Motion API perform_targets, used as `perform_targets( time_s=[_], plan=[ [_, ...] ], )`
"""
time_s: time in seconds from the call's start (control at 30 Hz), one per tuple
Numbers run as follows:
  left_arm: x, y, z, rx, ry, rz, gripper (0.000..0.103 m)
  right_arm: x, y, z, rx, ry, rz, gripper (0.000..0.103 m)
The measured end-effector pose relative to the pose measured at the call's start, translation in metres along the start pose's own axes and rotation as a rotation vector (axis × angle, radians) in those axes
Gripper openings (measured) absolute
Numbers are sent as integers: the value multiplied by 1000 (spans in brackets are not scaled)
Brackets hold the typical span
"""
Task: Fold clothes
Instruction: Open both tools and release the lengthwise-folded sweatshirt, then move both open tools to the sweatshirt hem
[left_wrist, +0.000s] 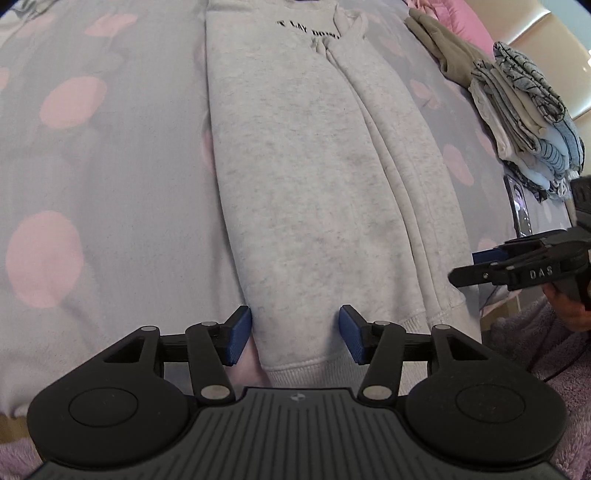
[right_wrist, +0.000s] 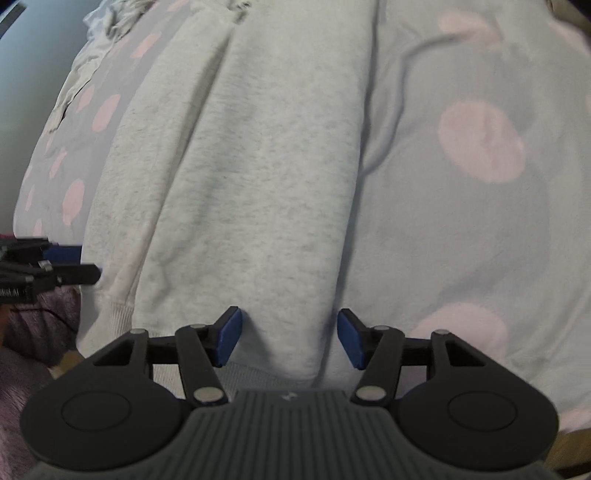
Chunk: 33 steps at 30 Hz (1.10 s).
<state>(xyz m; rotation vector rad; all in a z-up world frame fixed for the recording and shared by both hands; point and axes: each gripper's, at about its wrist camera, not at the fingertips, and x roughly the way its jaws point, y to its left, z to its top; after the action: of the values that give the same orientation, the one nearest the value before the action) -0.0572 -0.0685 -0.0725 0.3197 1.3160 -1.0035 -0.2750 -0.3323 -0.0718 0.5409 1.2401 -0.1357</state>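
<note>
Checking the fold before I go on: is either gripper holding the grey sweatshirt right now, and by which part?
Nothing is held. The left gripper and right gripper both stand open over the grey sweatshirt near its ribbed hem.

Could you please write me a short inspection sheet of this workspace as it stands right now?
Surface: grey bedspread with pink dots, soft and slightly rumpled.
Job's things: light grey heathered sweatshirt with black lettering lies lengthwise, sides folded inward, ribbed hem nearest both cameras.
Clutter: stack of folded grey, beige and blue clothes at the bed's right edge; an olive-brown garment beyond it.
Grippers: left gripper open over the hem's left end; right gripper open over the hem's right end; neither pinches cloth.
Cables: a thin dark cable near the right gripper in the left wrist view.
Surroundings: fuzzy purple blanket at the bed's near edge; cream padded headboard.
</note>
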Motion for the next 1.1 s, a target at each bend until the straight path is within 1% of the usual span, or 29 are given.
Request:
perform_targets(
  time_s=[0.07, 0.13, 0.17, 0.2, 0.27, 0.33, 0.37, 0.4, 0.43, 0.47, 0.5, 0.6, 0.67, 0.73, 0.83, 0.9, 0.93, 1.03, 1.1],
  plan=[
    [-4, -2, -4, 8, -16, 9, 48, -11, 7, -3, -30, -50, 4, 51],
    [-9, -6, -7, 26, -31, 20, 44, -20, 16, -6, -71, -87, 17, 48],
    [-12, -9, -9, 38, -41, 28, 41, -21, 21, -6, -102, -100, 9, 46],
    [-14, -12, -10, 51, -51, 37, 39, -22, 27, -9, -139, -114, -15, 44],
    [-19, -20, -12, 71, -73, 49, 37, -24, 34, -14, -201, -146, -76, 34],
    [-23, -25, -14, 87, -94, 55, 37, -29, 37, -17, -254, -190, -144, 32],
    [-24, -27, -15, 96, -103, 57, 37, -33, 40, -20, -301, -231, -165, 32],
    [-24, -29, -15, 103, -109, 57, 37, -39, 47, -23, -353, -270, -163, 32],
    [-25, -30, -15, 111, -115, 57, 37, -43, 51, -23, -387, -297, -132, 32],
    [-24, -31, -15, 116, -118, 57, 37, -46, 56, -23, -405, -308, -79, 32],
    [-24, -31, -14, 119, -118, 58, 37, -45, 60, -19, -418, -297, -23, 32],
    [-22, -30, -12, 124, -114, 59, 37, -36, 72, -20, -481, -262, 28, 29],
    [-20, -30, -10, 126, -111, 55, 37, -27, 78, -19, -511, -239, 28, 24],
    [-17, -29, -9, 128, -108, 53, 37, -21, 78, -16, -508, -217, 51, 20],
    [-14, -27, -7, 124, -103, 50, 37, -13, 78, -12, -498, -178, 82, 18],
    [-13, -25, -6, 120, -100, 48, 37, -8, 76, -11, -485, -161, 100, 9],
    [-13, -24, -6, 119, -99, 48, 37, -7, 75, -11, -483, -154, 117, 0],
    [-12, -23, -5, 118, -98, 52, 37, -14, 76, -15, -488, -166, 191, 0],
    [-13, -24, -5, 119, -101, 52, 37, -25, 81, -22, -519, -169, 286, 0]
  ],
)
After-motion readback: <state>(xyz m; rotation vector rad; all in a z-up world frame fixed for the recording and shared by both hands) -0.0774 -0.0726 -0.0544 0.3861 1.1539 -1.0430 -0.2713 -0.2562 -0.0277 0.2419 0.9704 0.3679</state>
